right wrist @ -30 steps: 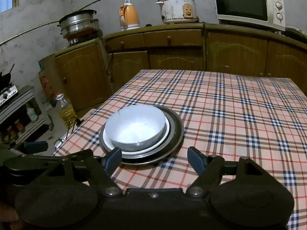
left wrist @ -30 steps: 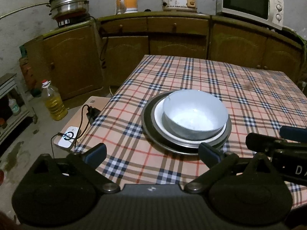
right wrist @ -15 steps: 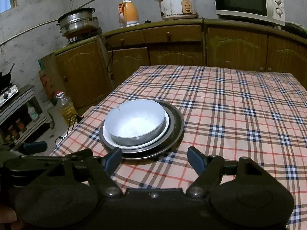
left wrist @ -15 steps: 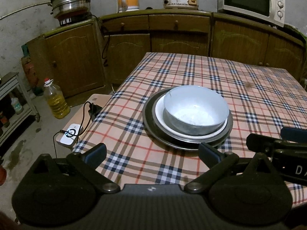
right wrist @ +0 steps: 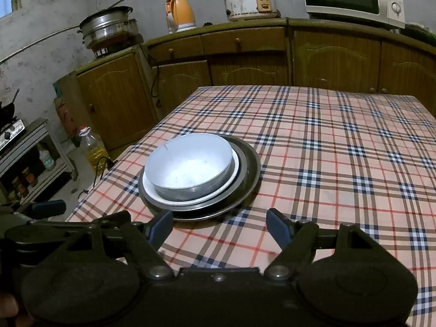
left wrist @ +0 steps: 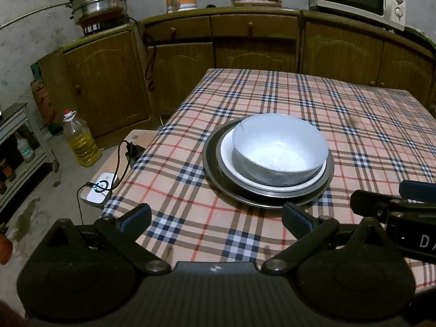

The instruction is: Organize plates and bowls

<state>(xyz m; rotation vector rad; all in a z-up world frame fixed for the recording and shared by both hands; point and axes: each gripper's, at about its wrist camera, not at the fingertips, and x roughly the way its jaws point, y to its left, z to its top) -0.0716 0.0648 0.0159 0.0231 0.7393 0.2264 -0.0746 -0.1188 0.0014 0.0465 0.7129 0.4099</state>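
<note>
The checked table (left wrist: 272, 95) carries one stack near its left edge: a dark metal plate (left wrist: 215, 174), a white plate (left wrist: 226, 155) on it, and a metal bowl (left wrist: 280, 147) on top. The stack is round, with no long axis to line up on. The left gripper (left wrist: 215, 218) and the right gripper (right wrist: 219, 224) both stand wide open and empty, just short of the stack's near rim; it lies ahead-right of the left and ahead-left of the right, which looks slightly nearer

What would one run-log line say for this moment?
left gripper: open, empty | right gripper: open, empty | bowl: stacked on white plate, metal plates | table: nothing held
</note>
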